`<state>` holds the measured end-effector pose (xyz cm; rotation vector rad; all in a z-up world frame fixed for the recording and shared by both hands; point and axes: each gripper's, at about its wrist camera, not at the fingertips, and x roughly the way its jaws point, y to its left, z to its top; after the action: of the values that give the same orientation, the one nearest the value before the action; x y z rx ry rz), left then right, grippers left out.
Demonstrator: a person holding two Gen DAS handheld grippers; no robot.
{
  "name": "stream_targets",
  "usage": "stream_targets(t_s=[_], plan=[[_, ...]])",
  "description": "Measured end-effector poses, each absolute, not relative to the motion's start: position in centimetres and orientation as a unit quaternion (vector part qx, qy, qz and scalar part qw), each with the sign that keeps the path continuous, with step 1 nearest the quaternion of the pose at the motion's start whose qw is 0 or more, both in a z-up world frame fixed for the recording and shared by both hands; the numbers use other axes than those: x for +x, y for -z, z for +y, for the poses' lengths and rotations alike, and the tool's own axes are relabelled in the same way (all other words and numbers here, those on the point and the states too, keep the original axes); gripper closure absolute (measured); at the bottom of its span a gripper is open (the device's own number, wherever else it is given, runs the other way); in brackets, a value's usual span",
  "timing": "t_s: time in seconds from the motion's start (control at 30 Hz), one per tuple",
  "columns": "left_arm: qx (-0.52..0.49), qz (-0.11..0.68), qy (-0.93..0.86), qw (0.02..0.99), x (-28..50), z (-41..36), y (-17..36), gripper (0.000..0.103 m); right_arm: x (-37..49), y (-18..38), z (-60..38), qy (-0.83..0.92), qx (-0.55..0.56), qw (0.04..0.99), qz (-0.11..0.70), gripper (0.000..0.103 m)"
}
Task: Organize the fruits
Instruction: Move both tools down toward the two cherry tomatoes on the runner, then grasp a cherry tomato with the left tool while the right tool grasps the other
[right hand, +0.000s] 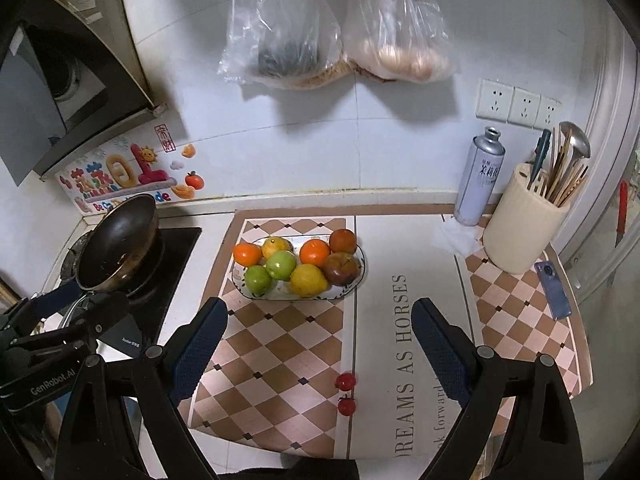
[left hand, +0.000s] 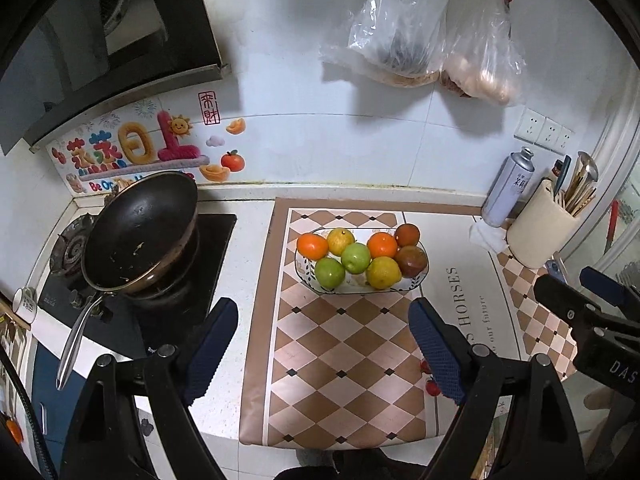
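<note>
A patterned oval plate [left hand: 404,285] [right hand: 334,291] stands on the checked mat. It holds two oranges [left hand: 312,245], two yellow citrus fruits [left hand: 383,273], two green apples [left hand: 329,273] and two dark red fruits [left hand: 411,261]. Two small red tomatoes [right hand: 345,381] lie loose on the mat nearer to me, half hidden behind a finger in the left wrist view. My left gripper [left hand: 322,306] hangs open above the mat, short of the plate, with nothing in it. My right gripper [right hand: 320,304] is open and empty too, to the right of the left one.
A dark wok [left hand: 140,232] sits on the stove at the left. At the back right stand a spray can [right hand: 478,184] and a cream utensil holder [right hand: 524,220], with a phone [right hand: 554,290] beside them. Plastic bags [right hand: 280,28] hang on the tiled wall above.
</note>
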<state>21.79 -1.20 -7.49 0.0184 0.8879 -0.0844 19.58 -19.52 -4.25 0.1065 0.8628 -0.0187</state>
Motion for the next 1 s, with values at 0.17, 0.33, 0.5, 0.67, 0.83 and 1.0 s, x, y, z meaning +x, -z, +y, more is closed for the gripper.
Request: stream_targets(t_s=[0.17, 0.33, 0.5, 0.67, 0.83, 1.0], plan=[[0.003, 0.431, 0.041, 0.901, 21.2, -1.0, 7.6, 0.016, 19.0, 3.8, -19.2, 0.005, 0.052, 0.908, 0.415, 0.008], [0.002, 0.437, 0.042, 0.899, 21.6, -1.4, 7.9, 0.016, 19.4, 4.9, -19.9, -0.001, 0.068, 0.904, 0.421, 0.008], [0.036, 0.468, 0.032, 0.882, 23.5, -2.8, 11.1, 0.003, 21.3, 12.1, -21.9, -0.005, 0.1, 0.865, 0.492, 0.008], [0.094, 0.527, 0.022, 0.844, 26.0, -5.1, 17.8, 0.003, 22.8, 23.9, -23.7, 0.009, 0.115, 0.801, 0.587, 0.03], [0.118, 0.594, 0.034, 0.795, 27.8, -7.1, 24.3, 0.003, 22.3, 32.3, -24.6, 0.008, 0.162, 0.753, 0.638, 0.046], [0.124, 0.626, 0.051, 0.768, 28.6, -9.2, 27.6, 0.003, 22.0, 35.3, -24.3, -0.002, 0.169, 0.741, 0.649, 0.067]])
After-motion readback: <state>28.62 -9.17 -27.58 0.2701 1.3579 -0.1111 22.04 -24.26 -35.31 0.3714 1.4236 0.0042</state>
